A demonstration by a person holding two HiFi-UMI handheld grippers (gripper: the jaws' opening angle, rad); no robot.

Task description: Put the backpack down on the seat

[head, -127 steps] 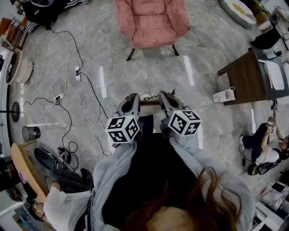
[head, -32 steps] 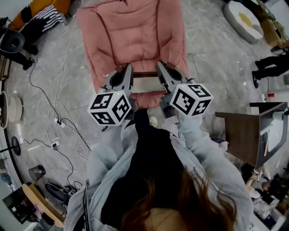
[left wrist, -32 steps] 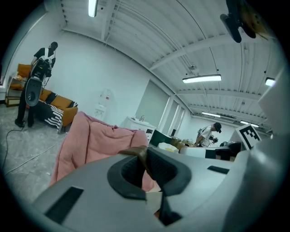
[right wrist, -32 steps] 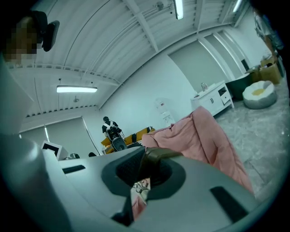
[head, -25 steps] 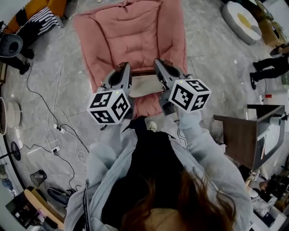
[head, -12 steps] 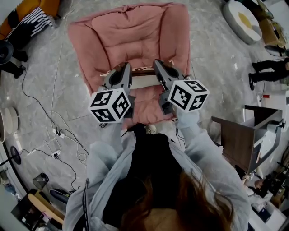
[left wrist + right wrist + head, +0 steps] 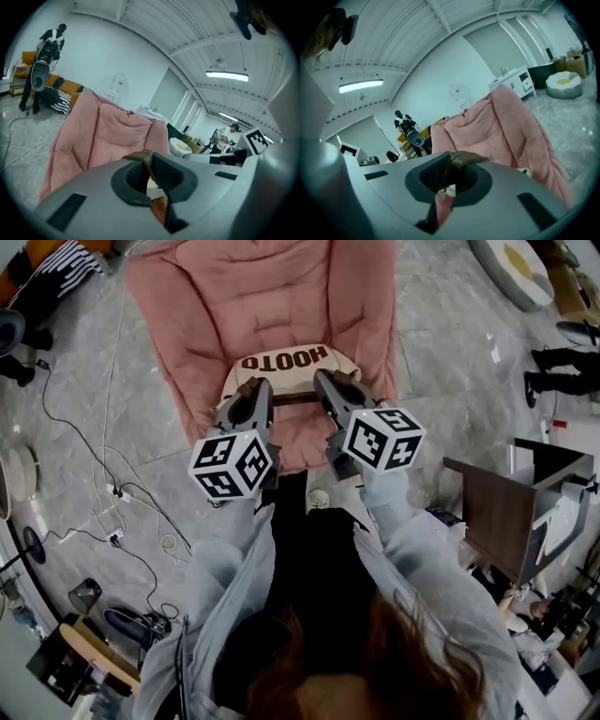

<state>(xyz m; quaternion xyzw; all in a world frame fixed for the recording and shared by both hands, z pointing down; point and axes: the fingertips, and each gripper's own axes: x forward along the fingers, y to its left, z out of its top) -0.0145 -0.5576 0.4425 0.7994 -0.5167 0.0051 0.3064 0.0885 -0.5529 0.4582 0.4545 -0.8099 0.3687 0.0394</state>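
Left gripper (image 7: 251, 395) and right gripper (image 7: 330, 388) are each clamped shut on the brown handle (image 7: 292, 397) of the cream backpack (image 7: 286, 367), one at either end. The backpack sits over the pink chair (image 7: 262, 296) seat. Its near part is hidden behind the grippers, so contact with the seat cannot be confirmed.

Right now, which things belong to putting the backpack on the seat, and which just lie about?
Job: cream fabric backpack, pink padded chair, left gripper, right gripper.
Lying about: white floor cables, dark wooden table.

Grey marble floor (image 7: 450, 362), cables (image 7: 117, 512) at left, brown table (image 7: 497, 512) at rt, ceiling strip light (image 7: 226, 75)
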